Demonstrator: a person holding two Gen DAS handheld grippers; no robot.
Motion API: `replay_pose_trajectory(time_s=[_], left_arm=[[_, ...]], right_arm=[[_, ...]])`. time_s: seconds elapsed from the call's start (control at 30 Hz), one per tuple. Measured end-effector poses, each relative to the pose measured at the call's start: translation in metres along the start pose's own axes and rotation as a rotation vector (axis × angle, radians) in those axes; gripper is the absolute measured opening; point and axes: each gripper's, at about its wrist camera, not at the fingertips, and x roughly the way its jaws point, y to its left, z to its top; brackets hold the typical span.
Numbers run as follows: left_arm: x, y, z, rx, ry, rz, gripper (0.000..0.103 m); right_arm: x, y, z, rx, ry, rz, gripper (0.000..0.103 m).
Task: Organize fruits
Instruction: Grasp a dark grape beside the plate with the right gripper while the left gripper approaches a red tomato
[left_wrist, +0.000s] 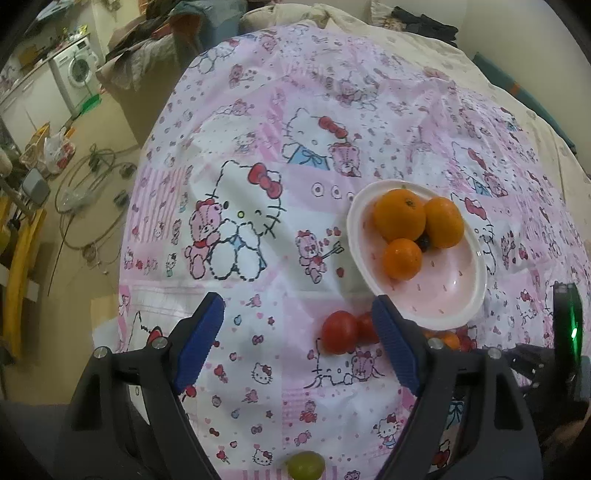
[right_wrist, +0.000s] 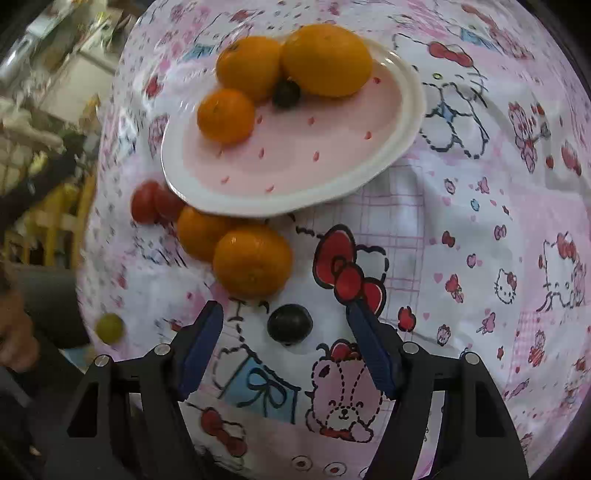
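The round dark grape (right_wrist: 290, 324) lies on the cartoon-print pink cloth surface (right_wrist: 480, 221), between the spread fingers of your right gripper (right_wrist: 284, 354), which holds nothing. Your left gripper (left_wrist: 299, 343) is likewise open and empty. The white-rimmed pink plate (right_wrist: 369, 173) already holds three oranges and one dark grape. Judged remaining: two loose oranges (right_wrist: 252, 260), two red tomatoes (left_wrist: 340, 332) beside the plate, one green grape (left_wrist: 304, 465).

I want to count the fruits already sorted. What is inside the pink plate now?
The pink plate holds three oranges and one dark grape wedged between them. Whether anything smaller hides behind the oranges cannot be seen. The rest of the plate is bare.
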Motion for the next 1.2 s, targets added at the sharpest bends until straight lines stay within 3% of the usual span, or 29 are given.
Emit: replay_pose_trajectory(time_s=[0.23, 0.27, 0.43, 0.67, 0.73, 0.83, 1.0, 1.1, 1.2], left_arm=[[0.002, 0.003, 0.001, -0.021, 0.016, -0.008, 0.08], [0.003, 0.002, 0.001, -0.018, 0.017, -0.009, 0.08], [0.008, -0.004, 0.0, 0.011, 0.024, 0.011, 0.08], [0.017, 0.001, -0.001, -0.011, 0.062, 0.042, 0.08], [0.022, 0.004, 0.0, -0.017, 0.092, 0.086, 0.08], [0.03, 0.012, 0.001, -0.063, 0.141, 0.096, 0.08], [0.037, 0.017, 0.004, -0.112, 0.152, 0.085, 0.079], [0.044, 0.018, 0.005, -0.134, 0.168, 0.063, 0.073], [0.051, 0.013, 0.005, -0.129, 0.192, 0.024, 0.059]], right_arm=[[0.006, 0.013, -0.008, -0.111, 0.001, -0.157, 0.042], [0.006, 0.015, -0.01, -0.13, 0.004, -0.166, 0.025], [-0.001, 0.011, -0.011, -0.108, 0.009, -0.116, 0.025], [-0.029, -0.005, -0.007, -0.06, -0.054, -0.057, 0.025], [-0.04, -0.009, -0.007, -0.046, -0.086, -0.043, 0.025], [-0.061, -0.018, -0.008, -0.006, -0.16, -0.001, 0.025], [-0.092, -0.038, -0.009, 0.079, -0.277, 0.026, 0.025], [-0.098, -0.046, -0.002, 0.137, -0.313, 0.053, 0.025], [-0.101, -0.05, 0.0, 0.168, -0.331, 0.08, 0.025]])
